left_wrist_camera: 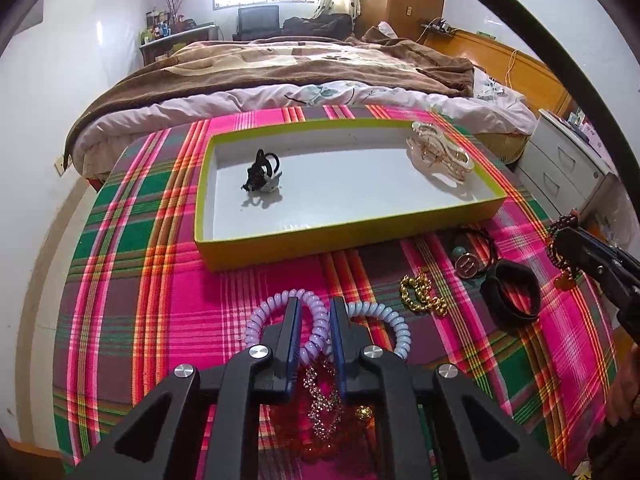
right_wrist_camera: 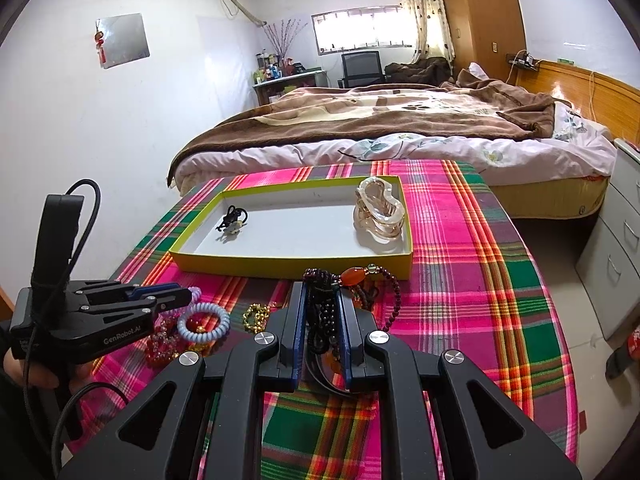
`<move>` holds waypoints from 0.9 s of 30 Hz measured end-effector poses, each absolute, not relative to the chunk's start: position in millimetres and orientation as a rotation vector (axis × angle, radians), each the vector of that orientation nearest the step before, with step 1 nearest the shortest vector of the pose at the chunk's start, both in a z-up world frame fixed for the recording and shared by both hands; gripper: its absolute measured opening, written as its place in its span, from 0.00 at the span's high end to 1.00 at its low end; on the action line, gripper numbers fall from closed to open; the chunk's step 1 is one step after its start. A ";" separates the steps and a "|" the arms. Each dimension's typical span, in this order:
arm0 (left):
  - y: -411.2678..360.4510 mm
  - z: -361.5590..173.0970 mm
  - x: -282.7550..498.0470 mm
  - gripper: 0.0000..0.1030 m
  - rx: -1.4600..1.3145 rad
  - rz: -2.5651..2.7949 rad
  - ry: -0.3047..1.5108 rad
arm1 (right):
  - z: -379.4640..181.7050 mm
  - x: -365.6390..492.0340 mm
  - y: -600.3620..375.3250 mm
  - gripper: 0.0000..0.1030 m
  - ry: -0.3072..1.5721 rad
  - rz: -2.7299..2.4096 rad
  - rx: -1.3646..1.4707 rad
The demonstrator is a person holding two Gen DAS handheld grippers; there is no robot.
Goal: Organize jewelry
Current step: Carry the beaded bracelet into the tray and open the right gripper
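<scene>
A shallow yellow-green box [left_wrist_camera: 344, 236] [right_wrist_camera: 280, 266] sits on the plaid cloth, holding a black hair tie with a grey charm [left_wrist_camera: 262, 174] [right_wrist_camera: 232, 220] and clear hair claws [left_wrist_camera: 440, 152] [right_wrist_camera: 378, 210]. My right gripper [right_wrist_camera: 322, 300] [left_wrist_camera: 576, 240] is shut on a dark purple bead bracelet [right_wrist_camera: 320, 312] with an orange bead, lifted in front of the box. My left gripper [left_wrist_camera: 314, 312] [right_wrist_camera: 180, 298] is narrowly open, its jaws straddling a lilac coil hair tie [left_wrist_camera: 316, 324] beside a pale blue one [left_wrist_camera: 396, 328] [right_wrist_camera: 204, 322].
On the cloth lie a gold bead chain [left_wrist_camera: 420, 294] [right_wrist_camera: 256, 316], a black band [left_wrist_camera: 512, 294], a round charm tie [left_wrist_camera: 466, 264], a rhinestone chain [left_wrist_camera: 322, 400] and red beads [right_wrist_camera: 164, 340]. A bed [left_wrist_camera: 320, 76] stands behind the table, white drawers [right_wrist_camera: 616, 260] to the right.
</scene>
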State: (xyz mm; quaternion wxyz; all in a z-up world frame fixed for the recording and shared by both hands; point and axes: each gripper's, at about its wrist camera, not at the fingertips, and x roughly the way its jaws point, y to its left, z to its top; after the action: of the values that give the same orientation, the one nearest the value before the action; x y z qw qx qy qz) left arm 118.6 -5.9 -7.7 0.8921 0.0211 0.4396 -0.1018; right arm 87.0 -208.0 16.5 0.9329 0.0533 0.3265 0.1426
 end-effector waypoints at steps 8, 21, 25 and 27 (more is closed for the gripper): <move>2.7 14.7 117.2 0.86 0.014 -0.215 0.861 | 29.3 89.8 -205.4 0.86 0.647 0.302 0.106; 18.0 51.9 149.2 0.86 -0.025 -0.206 0.808 | 59.4 136.5 -191.8 0.86 0.634 0.324 0.072; 21.4 56.9 169.7 0.86 -0.046 -0.207 0.808 | 64.0 159.0 -182.7 0.86 0.645 0.327 0.051; 22.2 58.5 179.6 0.86 -0.048 -0.203 0.811 | 64.1 173.3 -178.2 0.86 0.657 0.330 0.045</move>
State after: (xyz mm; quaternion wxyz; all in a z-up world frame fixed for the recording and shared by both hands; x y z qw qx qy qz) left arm 179.6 22.2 58.5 0.9137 -0.0235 0.3936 -0.0987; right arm 173.3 -178.2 64.1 0.9329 0.0220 0.3212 0.1613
